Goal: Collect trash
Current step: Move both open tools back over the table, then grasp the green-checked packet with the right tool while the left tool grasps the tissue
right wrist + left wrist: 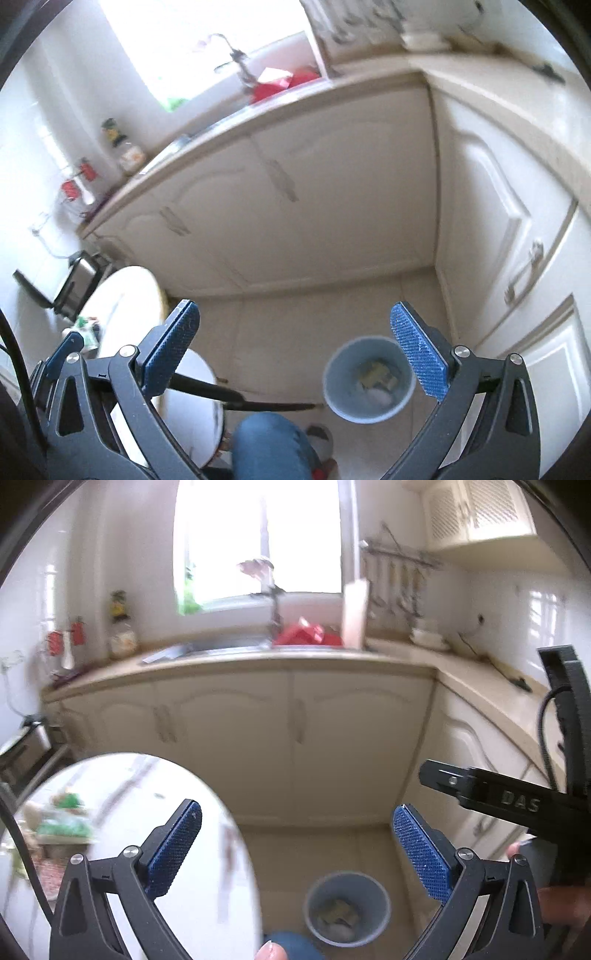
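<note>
Right wrist view – bin contents blurred, unidentifiable.

— Where does the bin sit?
— On the floor before the cabinets, the bin holds trash; the round tabletop lies to its left.
— And above?
— The sink sits in the counter, below the window.
</note>
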The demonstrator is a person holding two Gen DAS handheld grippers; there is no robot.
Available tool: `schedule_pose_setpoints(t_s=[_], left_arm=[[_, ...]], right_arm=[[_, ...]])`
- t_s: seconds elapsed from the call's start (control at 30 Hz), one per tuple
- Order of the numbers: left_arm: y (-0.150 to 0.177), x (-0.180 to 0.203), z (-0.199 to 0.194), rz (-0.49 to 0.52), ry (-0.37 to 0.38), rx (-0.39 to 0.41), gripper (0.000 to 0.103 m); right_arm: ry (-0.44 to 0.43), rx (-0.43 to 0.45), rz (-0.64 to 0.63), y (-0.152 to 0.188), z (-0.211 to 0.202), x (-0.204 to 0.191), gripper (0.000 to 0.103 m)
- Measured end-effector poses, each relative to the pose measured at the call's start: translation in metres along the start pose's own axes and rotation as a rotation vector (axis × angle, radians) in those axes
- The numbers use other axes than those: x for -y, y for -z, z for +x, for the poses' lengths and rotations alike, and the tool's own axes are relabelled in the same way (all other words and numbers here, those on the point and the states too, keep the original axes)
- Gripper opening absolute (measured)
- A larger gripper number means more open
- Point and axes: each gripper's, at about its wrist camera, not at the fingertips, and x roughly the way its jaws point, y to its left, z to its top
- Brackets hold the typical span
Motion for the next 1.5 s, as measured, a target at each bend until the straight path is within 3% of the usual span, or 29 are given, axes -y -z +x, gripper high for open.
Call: schedule_pose_setpoints(t_s=[0.27, 0.5, 0.8, 1.0, 1.5], left_arm=[[0.029, -0.052, -0.086, -0.114, -0.152, 0.055, 0.102], [0.030, -0.100, -0.170, -0.230, -0.306, 0.073, 0.102], [0.030, -0.117, -0.224, -0.332, -0.455, 0.080, 0.102], [0.033, -0.130, -0.254, -0.361, -0.500, 0.091, 0.102], [0.049, -0.178, -0.272, -0.420, -0.578, 0.062, 0.102]], right_arm=[[-0.105, 0.061, -0.164, 0.005, -0.029, -0.109, 0.103], [-0.232, 0.065, -0.285, 0.022, -0.032, -0.199, 0.103], [-0.377, 0.069, -0.444, 0.055, -0.034, -0.294, 0.103], [-0.417, 0.089, -0.499, 0.067, -0.040, -0.328, 0.103], [-0.420, 0.129, -0.600, 0.087, -0.048, -0.367, 0.103]])
